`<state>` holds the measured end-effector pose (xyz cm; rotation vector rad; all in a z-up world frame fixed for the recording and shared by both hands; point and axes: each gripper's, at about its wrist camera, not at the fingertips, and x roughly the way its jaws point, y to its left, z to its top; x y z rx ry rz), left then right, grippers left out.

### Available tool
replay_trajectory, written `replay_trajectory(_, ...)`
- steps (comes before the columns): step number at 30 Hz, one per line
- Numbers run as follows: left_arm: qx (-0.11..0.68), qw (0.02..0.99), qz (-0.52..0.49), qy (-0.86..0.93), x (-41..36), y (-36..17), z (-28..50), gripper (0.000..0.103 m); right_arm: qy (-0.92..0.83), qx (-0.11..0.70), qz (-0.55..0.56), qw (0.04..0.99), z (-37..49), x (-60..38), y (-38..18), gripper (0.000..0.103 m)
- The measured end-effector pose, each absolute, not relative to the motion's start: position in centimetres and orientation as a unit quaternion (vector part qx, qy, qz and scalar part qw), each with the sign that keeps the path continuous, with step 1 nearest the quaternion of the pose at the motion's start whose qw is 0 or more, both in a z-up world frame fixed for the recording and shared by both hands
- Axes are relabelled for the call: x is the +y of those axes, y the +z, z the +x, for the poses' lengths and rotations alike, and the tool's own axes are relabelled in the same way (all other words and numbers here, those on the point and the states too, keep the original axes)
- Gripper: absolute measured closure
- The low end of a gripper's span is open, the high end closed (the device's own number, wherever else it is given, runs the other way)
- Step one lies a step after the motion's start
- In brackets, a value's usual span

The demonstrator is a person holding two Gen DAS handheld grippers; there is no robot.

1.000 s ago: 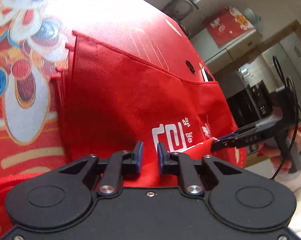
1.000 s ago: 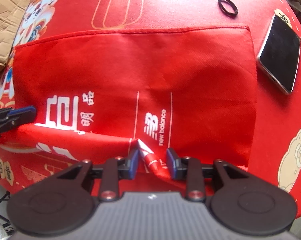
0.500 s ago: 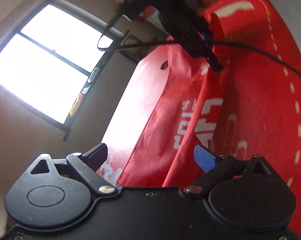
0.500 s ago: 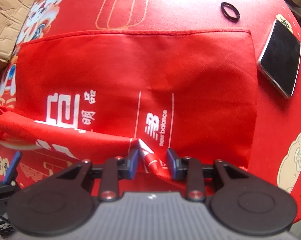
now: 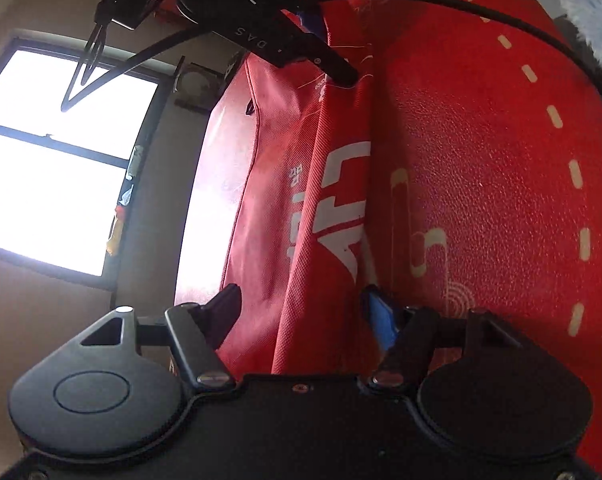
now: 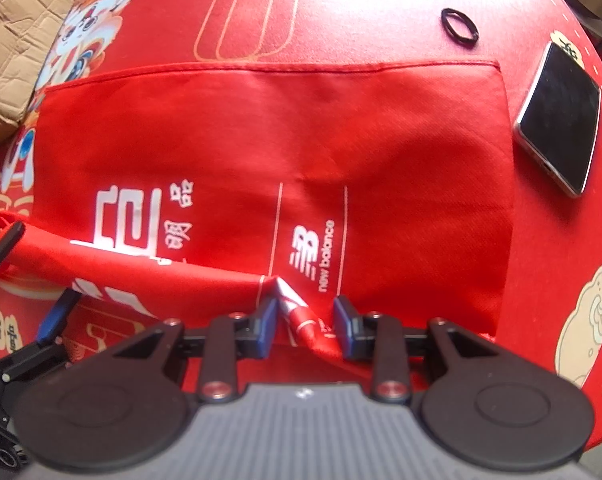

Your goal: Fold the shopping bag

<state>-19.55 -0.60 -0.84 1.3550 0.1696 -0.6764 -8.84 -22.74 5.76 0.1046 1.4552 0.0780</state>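
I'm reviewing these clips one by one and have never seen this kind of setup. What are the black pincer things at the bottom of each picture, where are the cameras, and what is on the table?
There is no robot. A person holds a two-finger gripper in each hand, and each carries a wide-angle camera looking along its fingers. In the left wrist view, the left gripper is tipped sideways, jaws wide open around the folded edge of the red shopping bag without pinching it. In the right wrist view, the right gripper has its jaws apart with a bag corner between them; whether it grips is unclear. The bag lies on a red printed tablecloth, with a phone beside it, a black ring beyond it and a cardboard box at the edge.
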Motion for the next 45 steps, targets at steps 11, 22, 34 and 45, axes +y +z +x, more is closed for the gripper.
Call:
replay_trajectory(11,0.081,0.735,0.599,-0.307,-1.2,-1.7,-19.2,0.073,0.037,0.66,0.045,0.749,-9.0,-22.6,5.9,0.071)
replay_trajectory(22,0.422,0.786,0.161,-0.422,3.7,4.6,-6.2,0.076,0.111,0.629,0.095,0.763,-10.1,-23.5,5.4,0.009)
replay_trajectory(34,0.479,0.774,0.035,-0.413,5.0,3.4,-3.3,0.075,0.182,0.338,0.159,0.91,-17.5,-29.2,9.5,0.012)
replay_trajectory(45,0.476,0.768,0.033,-0.427,5.2,3.0,-3.0,0.075,0.117,0.095,-0.336,0.93,-24.8,-25.9,12.5,0.078)
